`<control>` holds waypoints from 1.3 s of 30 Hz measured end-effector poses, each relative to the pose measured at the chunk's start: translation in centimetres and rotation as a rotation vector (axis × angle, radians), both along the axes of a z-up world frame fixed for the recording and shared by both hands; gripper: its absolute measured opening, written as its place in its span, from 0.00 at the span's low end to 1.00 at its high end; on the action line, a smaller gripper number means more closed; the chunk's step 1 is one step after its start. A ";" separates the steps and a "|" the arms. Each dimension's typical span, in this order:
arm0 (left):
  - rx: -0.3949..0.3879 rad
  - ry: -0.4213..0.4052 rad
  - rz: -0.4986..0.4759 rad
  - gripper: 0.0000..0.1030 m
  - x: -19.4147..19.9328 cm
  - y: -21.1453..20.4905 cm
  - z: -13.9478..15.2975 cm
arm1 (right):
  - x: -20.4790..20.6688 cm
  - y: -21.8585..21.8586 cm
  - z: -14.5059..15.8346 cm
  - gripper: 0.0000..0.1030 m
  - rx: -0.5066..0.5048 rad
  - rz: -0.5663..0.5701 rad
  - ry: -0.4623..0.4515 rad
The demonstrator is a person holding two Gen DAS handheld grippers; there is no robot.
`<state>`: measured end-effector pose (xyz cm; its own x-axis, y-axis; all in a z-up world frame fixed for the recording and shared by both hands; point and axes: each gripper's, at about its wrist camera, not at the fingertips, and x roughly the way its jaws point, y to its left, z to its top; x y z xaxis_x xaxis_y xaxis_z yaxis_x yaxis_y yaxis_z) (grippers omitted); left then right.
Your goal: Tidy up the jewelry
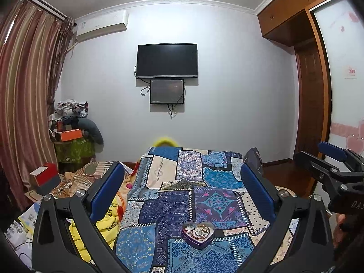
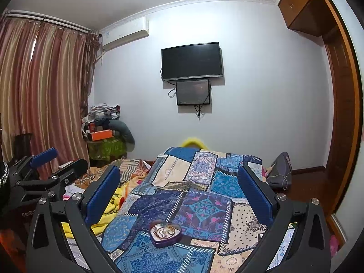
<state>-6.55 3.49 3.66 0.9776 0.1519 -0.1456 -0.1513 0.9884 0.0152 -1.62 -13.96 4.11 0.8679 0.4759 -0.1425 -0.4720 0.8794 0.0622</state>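
Observation:
A purple heart-shaped tin [image 1: 197, 233] lies on the blue patchwork bedspread [image 1: 173, 204], holding a tangle of gold and silver jewelry [image 1: 199, 229]. My left gripper [image 1: 182, 186] is open and empty, held above and short of the tin. In the right wrist view the same tin [image 2: 165, 233] with its jewelry [image 2: 164, 230] lies low between the blue pads of my right gripper [image 2: 179, 186], which is open and empty above it. The right gripper also shows at the left wrist view's right edge [image 1: 327, 166], and the left gripper at the right wrist view's left edge [image 2: 54, 166].
A yellow blanket [image 1: 107, 220] and striped bedding [image 1: 95, 173] lie left of the bedspread. A red box [image 1: 44, 175] and a cluttered stand [image 1: 72, 136] are by the curtains. A dark bag [image 2: 278, 170] sits at the bed's right. Two screens [image 1: 167, 60] hang on the far wall.

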 end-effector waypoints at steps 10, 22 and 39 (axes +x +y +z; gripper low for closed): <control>-0.001 0.005 0.004 1.00 0.5 -0.1 -0.2 | 0.2 -0.2 0.1 0.99 -0.002 0.001 0.011; -0.001 0.021 -0.015 1.00 0.9 -0.3 -0.3 | 0.3 -0.2 0.2 0.99 -0.002 0.001 0.029; -0.032 0.033 -0.042 1.00 1.3 0.2 -0.4 | 0.5 -0.3 0.1 0.99 -0.002 -0.006 0.038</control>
